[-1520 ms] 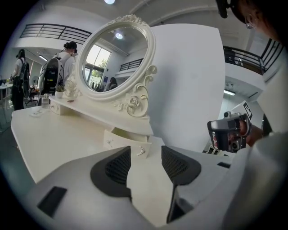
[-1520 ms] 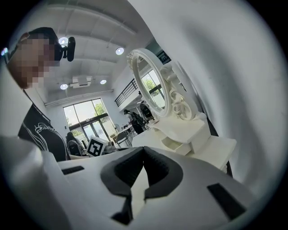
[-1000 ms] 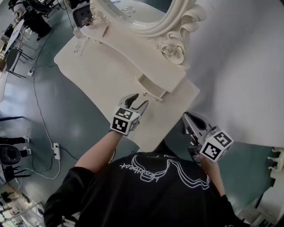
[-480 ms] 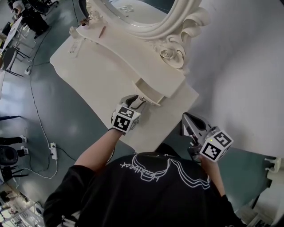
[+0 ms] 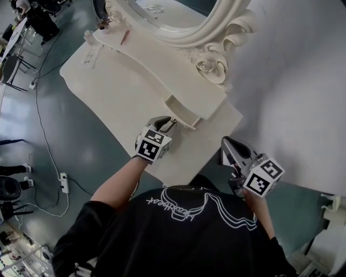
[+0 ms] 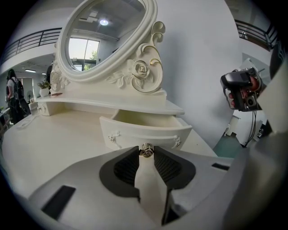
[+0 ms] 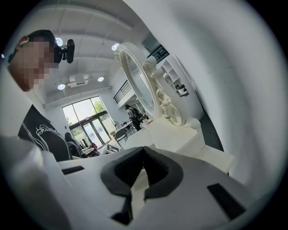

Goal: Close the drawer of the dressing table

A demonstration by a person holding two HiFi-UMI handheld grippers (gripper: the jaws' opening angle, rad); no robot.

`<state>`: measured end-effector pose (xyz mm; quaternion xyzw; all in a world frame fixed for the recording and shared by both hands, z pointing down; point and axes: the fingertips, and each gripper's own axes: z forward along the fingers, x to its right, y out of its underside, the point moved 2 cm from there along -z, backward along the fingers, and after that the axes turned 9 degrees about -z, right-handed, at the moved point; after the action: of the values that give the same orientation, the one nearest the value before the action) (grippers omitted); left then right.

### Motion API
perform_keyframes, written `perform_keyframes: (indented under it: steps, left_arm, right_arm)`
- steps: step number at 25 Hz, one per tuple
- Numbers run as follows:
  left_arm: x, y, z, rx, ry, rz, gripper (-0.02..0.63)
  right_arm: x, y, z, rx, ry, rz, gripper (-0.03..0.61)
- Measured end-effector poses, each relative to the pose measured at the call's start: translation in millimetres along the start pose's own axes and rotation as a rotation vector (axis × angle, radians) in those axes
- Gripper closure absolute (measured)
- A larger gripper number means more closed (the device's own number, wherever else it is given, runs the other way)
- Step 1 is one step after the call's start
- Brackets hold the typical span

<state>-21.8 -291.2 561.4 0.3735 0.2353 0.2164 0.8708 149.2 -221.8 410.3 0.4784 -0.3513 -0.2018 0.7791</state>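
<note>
The cream dressing table (image 5: 119,86) has a small drawer (image 5: 184,111) standing pulled out under the shelf below the oval mirror (image 5: 167,16). In the left gripper view the drawer front (image 6: 130,132) curves towards me, with a small metal knob (image 6: 146,150) at its middle. My left gripper (image 5: 170,123) (image 6: 146,152) has just been closing, and its fingertips now pinch that knob from both sides. My right gripper (image 5: 226,147) (image 7: 144,150) hangs off the table's near right corner, shut and with nothing in it.
A white wall (image 5: 303,81) runs close along the table's right side. A paper tag (image 5: 89,54) and a red pen (image 5: 125,37) lie at the table's far left. A power strip (image 5: 65,184) and cables lie on the floor to the left.
My left gripper has moved forward and down to the drawer front, and its jaws have narrowed around the knob. The right gripper has stayed where it was.
</note>
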Motion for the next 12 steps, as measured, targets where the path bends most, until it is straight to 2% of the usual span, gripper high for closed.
perform_keyframes:
  steps: [12]
  left_arm:
    - [1.0,0.2,-0.5,0.008,-0.003,0.028,0.512]
  right_arm:
    - [0.0,5.8,-3.7,-0.007,0.014,0.013,0.574]
